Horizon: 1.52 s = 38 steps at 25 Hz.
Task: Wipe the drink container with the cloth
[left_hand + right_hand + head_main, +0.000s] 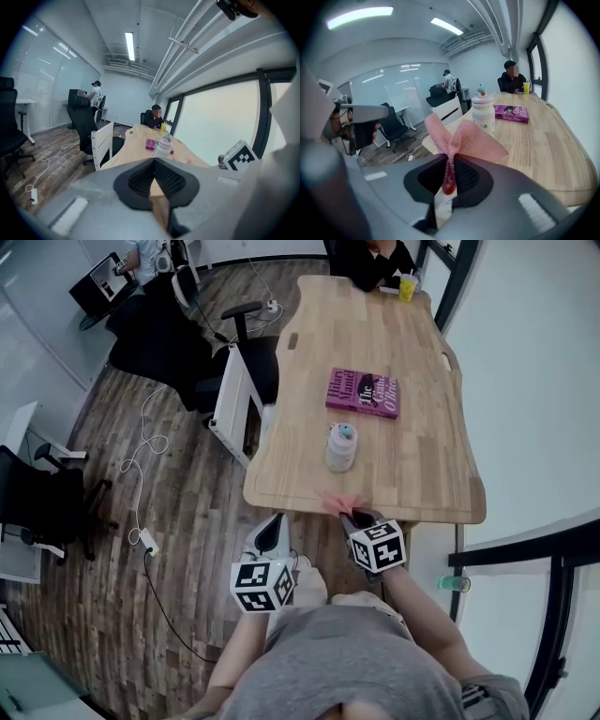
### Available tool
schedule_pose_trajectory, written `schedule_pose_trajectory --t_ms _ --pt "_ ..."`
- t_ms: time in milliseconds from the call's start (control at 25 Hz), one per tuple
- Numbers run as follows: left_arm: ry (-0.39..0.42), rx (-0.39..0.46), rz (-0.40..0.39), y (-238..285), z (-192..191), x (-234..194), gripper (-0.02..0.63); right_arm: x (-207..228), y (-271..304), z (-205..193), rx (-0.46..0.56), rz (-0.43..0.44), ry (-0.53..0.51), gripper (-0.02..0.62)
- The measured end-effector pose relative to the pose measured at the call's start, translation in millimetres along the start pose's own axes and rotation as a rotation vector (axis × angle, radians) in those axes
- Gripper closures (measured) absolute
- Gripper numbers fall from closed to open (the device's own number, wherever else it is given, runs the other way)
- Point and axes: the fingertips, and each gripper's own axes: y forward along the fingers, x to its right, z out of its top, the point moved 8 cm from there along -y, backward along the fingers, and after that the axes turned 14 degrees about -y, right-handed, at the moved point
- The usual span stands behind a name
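Observation:
A white drink container (341,447) with a teal knob on its lid stands upright on the wooden table (412,465), near the front edge. It also shows ahead in the right gripper view as a white container (483,114) and small in the left gripper view (163,146). My right gripper (354,514) is shut on a pink mesh cloth (461,140), which fans out above the jaws; the cloth (339,503) lies at the table's front edge. My left gripper (272,531) hangs short of the table, jaws closed together with nothing between them.
A magenta book (364,392) lies just behind the container. At the far end of the table a person sits with a yellow cup (408,288). A white desk side panel and black office chairs (202,357) stand to the left, with a cable across the wood floor (141,465).

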Motion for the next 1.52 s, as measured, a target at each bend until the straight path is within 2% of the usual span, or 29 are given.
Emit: schedule_pose_trajectory --t_ms 600,1000,1520 --pt "0.026 0.003 -0.01 -59.8 -58.6 59.4 0.603 -35.9 -101.7 -32.7 0.118 -0.002 -0.052 0.568" --pt "0.028 -0.006 -0.007 -87.5 -95.2 79.1 0.603 -50.7 -140.0 -64.4 0.137 0.007 -0.058 0.568" --pt "0.062 -0.017 -0.029 -93.3 -104.4 100.1 0.603 -52.5 -159.7 -70.4 0.168 0.025 -0.059 0.568"
